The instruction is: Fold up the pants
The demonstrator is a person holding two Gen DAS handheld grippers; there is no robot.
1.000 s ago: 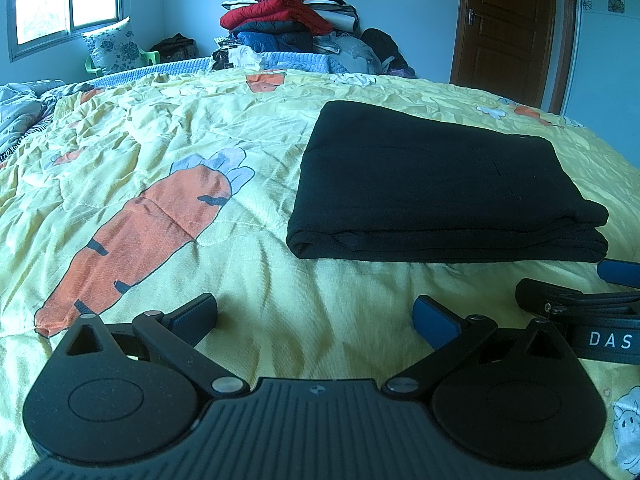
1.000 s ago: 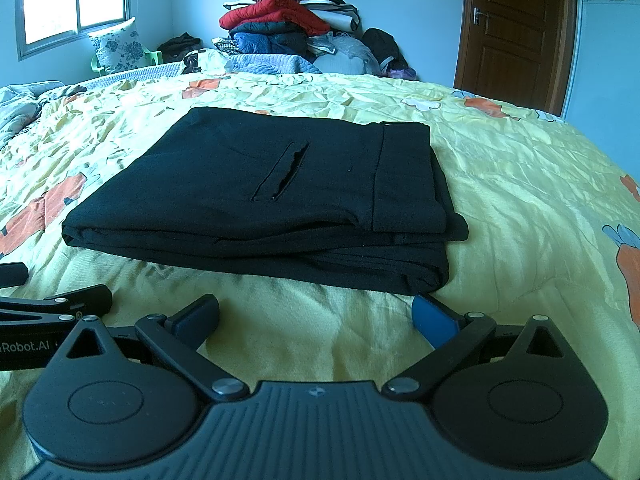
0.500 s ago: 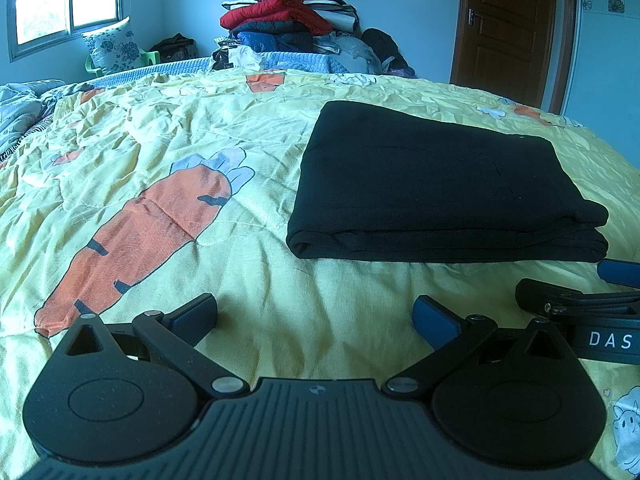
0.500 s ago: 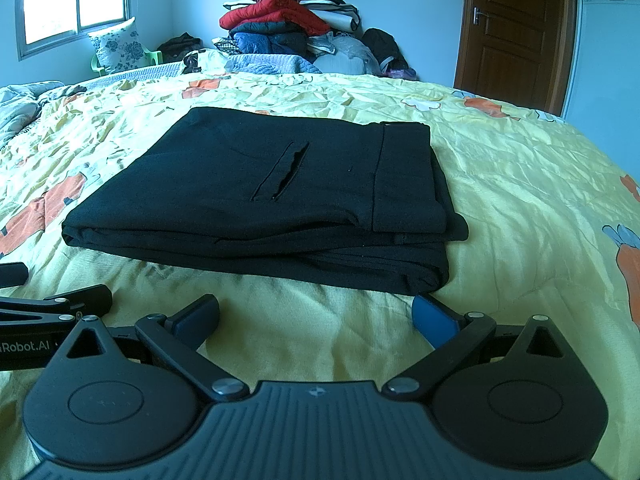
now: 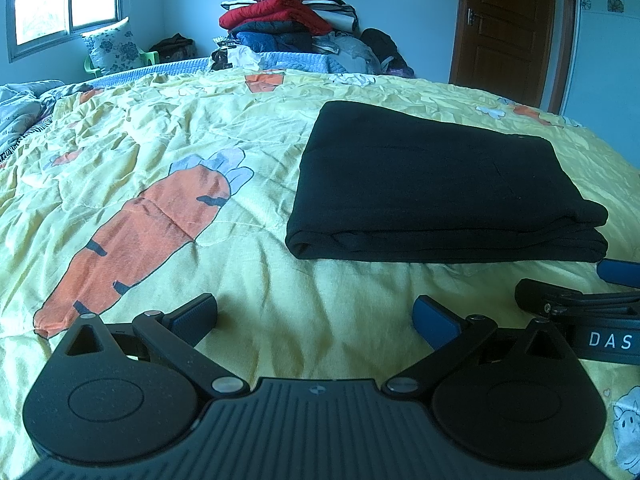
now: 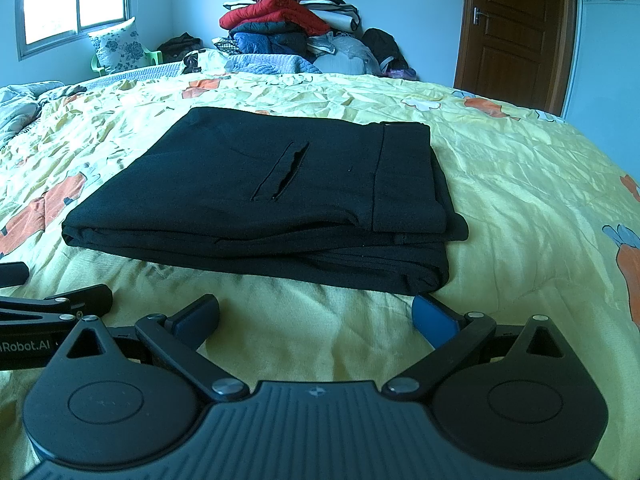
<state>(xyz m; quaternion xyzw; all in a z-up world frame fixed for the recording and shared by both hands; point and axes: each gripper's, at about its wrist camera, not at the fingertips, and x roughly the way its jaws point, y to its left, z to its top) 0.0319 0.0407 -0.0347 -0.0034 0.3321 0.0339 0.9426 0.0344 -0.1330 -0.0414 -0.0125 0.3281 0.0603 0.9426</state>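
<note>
Left wrist view: the left gripper [image 5: 316, 314] rests low over the yellow carrot-print quilt [image 5: 160, 152], its 2 blue-padded jaws spread wide with nothing between them. The black pants [image 5: 436, 184] lie folded into a flat rectangle ahead and to the right, well clear of the fingers. Part of the right gripper [image 5: 588, 312] juts in at the right edge, just beside the pants' near corner and cut off by the frame. Beyond the bed sit a pile of clothes [image 5: 288, 20], a floral pillow [image 5: 114, 46], a window [image 5: 60, 0] and a brown door [image 5: 512, 28]. Nothing lies between the fingers and the pants. Compared with 1 second ago, nothing has shifted.

Right wrist view: the right gripper [image 6: 316, 314] also holds its jaws wide apart, gripping nothing. The folded pants [image 6: 272, 192] lie directly ahead, pocket slit up, waistband to the right; the near right corner nearly meets the right finger pad [image 6: 434, 316], and whether they touch is unclear. The left gripper [image 6: 56, 300] pokes in at the left edge, mostly cut off. This view matches the earlier frames too.
</note>
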